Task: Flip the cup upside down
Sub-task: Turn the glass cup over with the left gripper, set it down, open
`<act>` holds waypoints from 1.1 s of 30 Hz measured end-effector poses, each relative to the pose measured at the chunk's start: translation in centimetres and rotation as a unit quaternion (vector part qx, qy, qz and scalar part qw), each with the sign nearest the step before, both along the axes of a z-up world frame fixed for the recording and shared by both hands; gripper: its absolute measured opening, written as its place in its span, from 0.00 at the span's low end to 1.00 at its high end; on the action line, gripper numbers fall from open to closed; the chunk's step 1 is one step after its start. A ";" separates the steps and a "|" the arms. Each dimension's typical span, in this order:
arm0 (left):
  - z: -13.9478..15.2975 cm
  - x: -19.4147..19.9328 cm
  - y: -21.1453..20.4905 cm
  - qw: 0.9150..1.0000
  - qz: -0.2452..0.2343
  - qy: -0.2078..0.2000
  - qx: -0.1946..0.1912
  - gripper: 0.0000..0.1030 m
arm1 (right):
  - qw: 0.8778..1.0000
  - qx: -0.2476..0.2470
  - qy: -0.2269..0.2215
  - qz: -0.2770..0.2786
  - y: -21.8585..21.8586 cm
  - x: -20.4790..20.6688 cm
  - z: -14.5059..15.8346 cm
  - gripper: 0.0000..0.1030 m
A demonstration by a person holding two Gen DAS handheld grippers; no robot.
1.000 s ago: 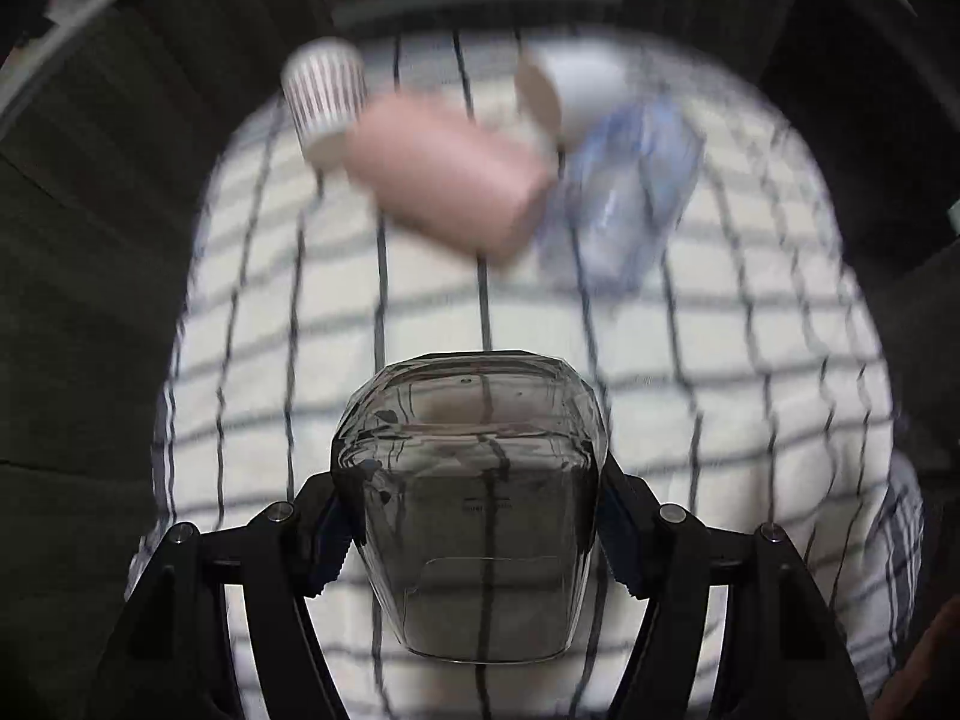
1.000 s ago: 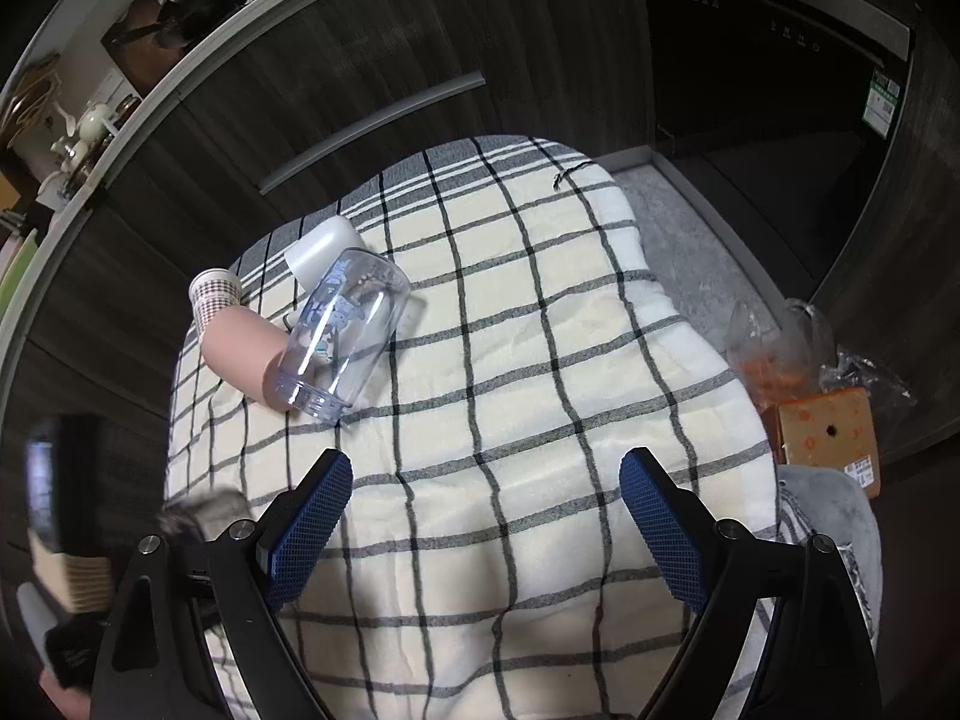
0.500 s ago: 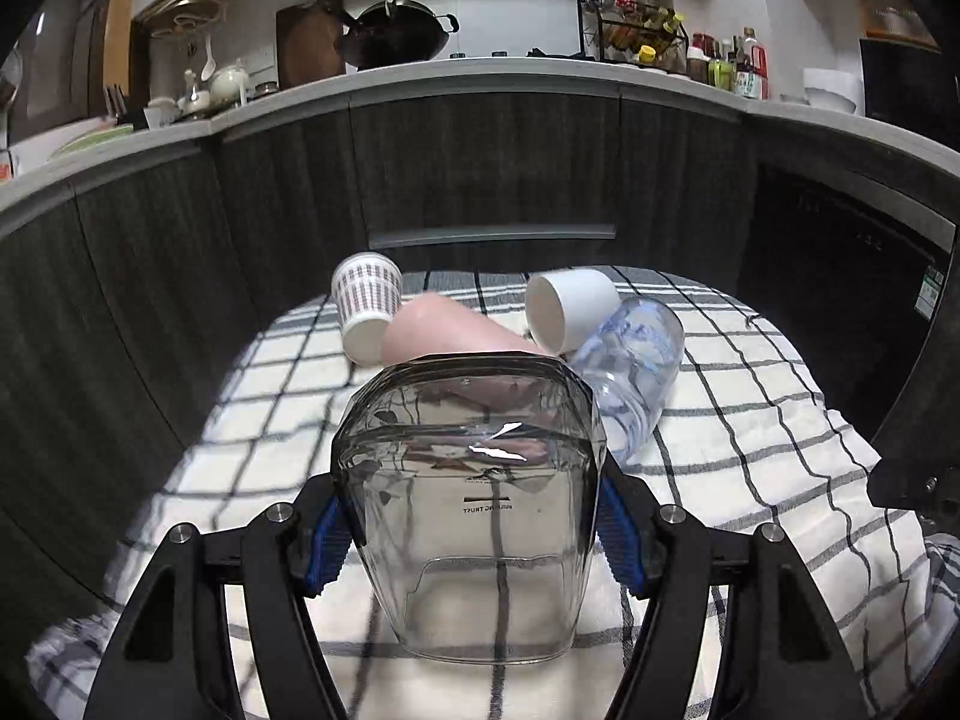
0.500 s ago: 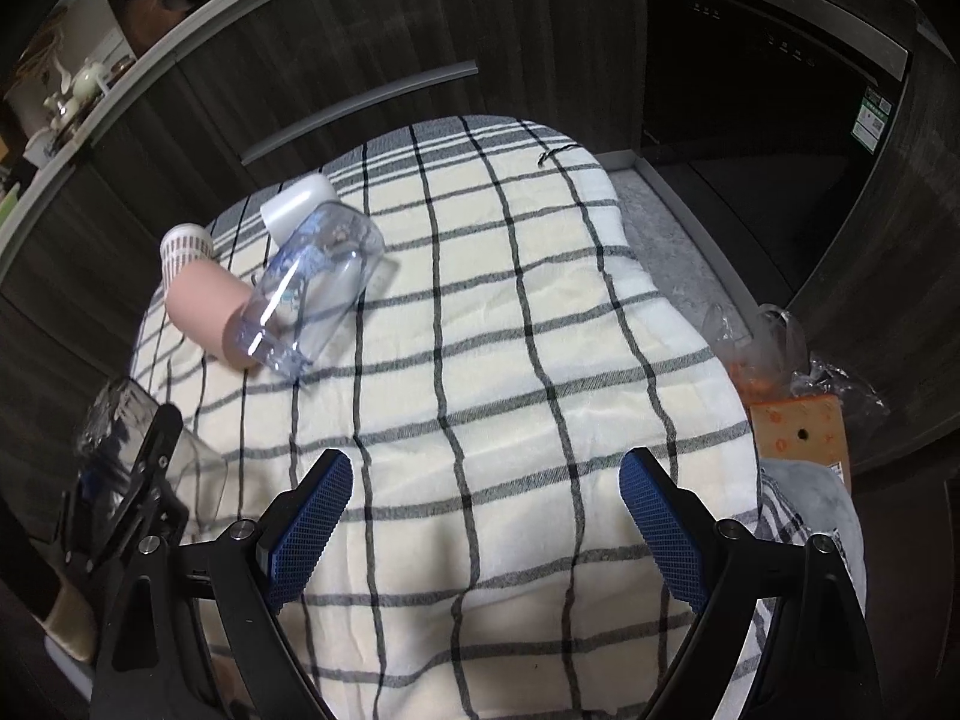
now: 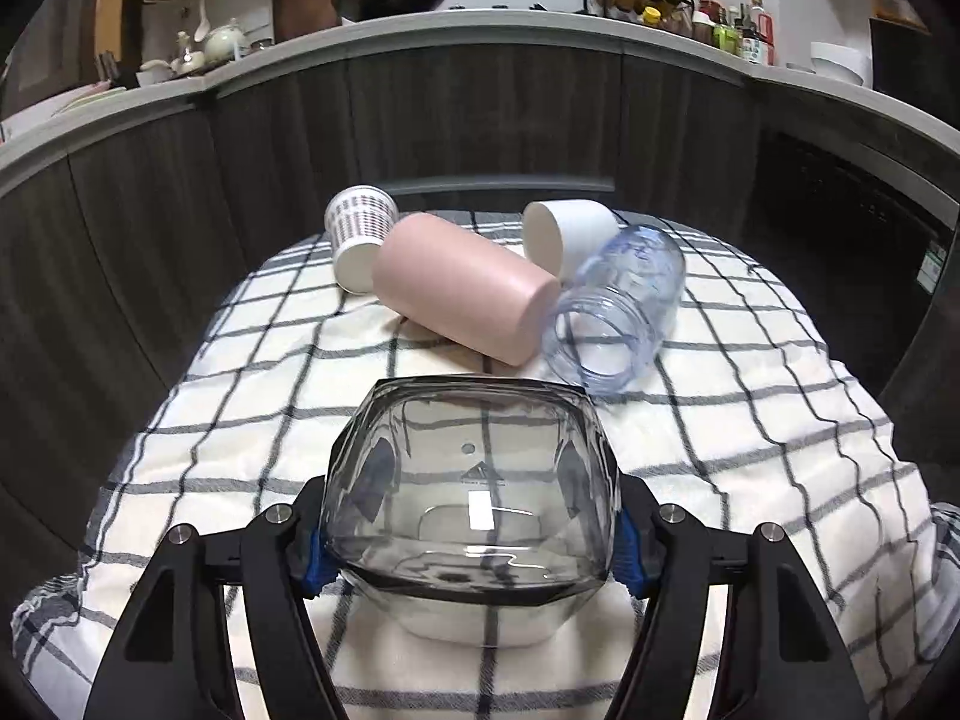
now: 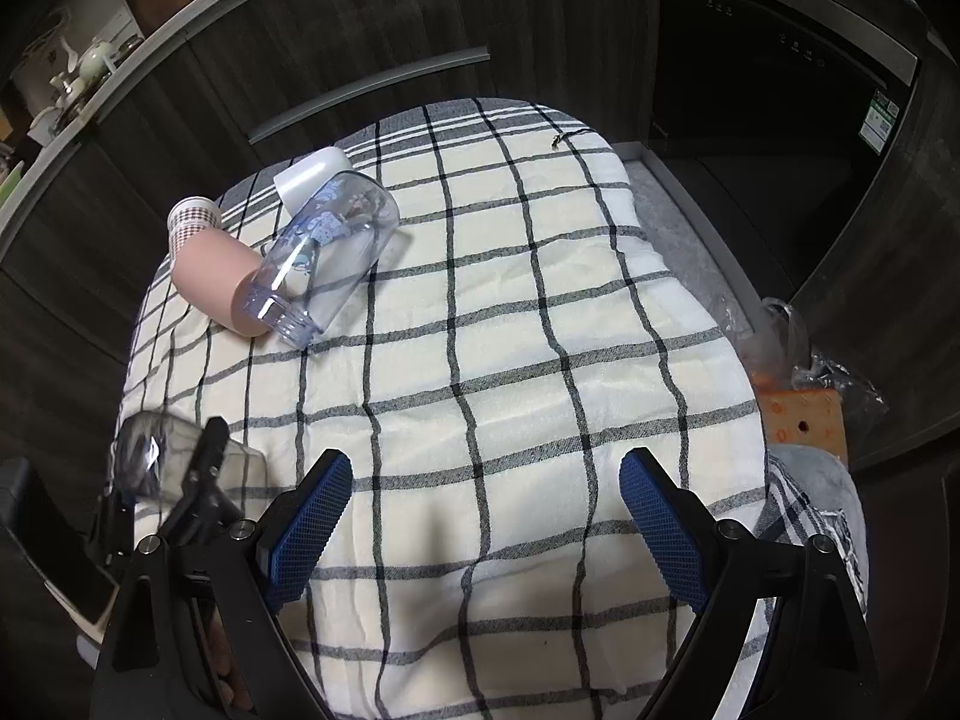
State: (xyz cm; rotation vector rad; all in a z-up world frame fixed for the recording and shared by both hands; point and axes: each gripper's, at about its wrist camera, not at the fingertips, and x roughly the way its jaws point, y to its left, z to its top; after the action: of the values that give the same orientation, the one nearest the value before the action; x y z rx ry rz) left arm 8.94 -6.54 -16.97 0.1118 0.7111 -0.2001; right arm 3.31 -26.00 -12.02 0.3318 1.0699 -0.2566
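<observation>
My left gripper [image 5: 471, 540] is shut on a clear square glass cup [image 5: 471, 498], held over the near part of the checked cloth [image 5: 780, 480]. The cup's base points away from the camera and a little up, and its rim is low, close to the cloth. The right wrist view shows the cup [image 6: 150, 456] at the far left in the left gripper [image 6: 198, 480]. My right gripper [image 6: 486, 528] is open and empty above the cloth [image 6: 540, 420].
At the back of the cloth lie a pink cup [image 5: 462, 294], a clear bluish bottle [image 5: 618, 312], a white cup [image 5: 567, 231] and a patterned paper cup [image 5: 360, 240]. Dark cabinets surround the table. Bags and an orange box [image 6: 804, 420] sit on the floor at right.
My left gripper has turned the clear cup over, so the view tilted from the cloth up to the kitchen and back down a little. The right gripper has stayed open.
</observation>
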 end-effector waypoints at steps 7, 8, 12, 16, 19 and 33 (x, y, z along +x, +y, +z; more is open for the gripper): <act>0.4 -0.6 0.1 1.000 0.005 0.012 0.007 0.75 | 1.000 0.001 -0.005 -0.002 -0.1 -0.3 0.6 0.88; 0.6 -0.8 0.2 1.000 0.007 0.009 0.010 0.81 | 1.000 0.001 -0.006 -0.002 -0.1 -0.4 0.7 0.88; 1.7 -1.6 0.4 1.000 0.006 -0.002 0.016 0.85 | 1.000 -0.001 -0.014 0.003 0.3 -0.7 1.4 0.88; 3.1 -2.2 1.1 1.000 0.008 0.002 0.014 0.86 | 1.000 -0.006 -0.027 0.010 0.8 -0.9 2.4 0.88; 4.4 -2.9 1.9 1.000 0.016 0.005 0.009 0.87 | 0.999 -0.008 -0.038 0.019 1.2 -1.0 3.0 0.88; 9.0 -5.9 4.4 0.999 0.053 0.002 -0.004 0.87 | 0.989 -0.063 -0.120 0.054 3.8 -2.7 5.7 0.88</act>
State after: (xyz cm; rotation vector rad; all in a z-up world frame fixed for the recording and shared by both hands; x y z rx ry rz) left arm 3.04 -2.11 -8.01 0.0670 0.7176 -0.1016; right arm 0.60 -22.17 -6.30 0.1845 0.8275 -0.1824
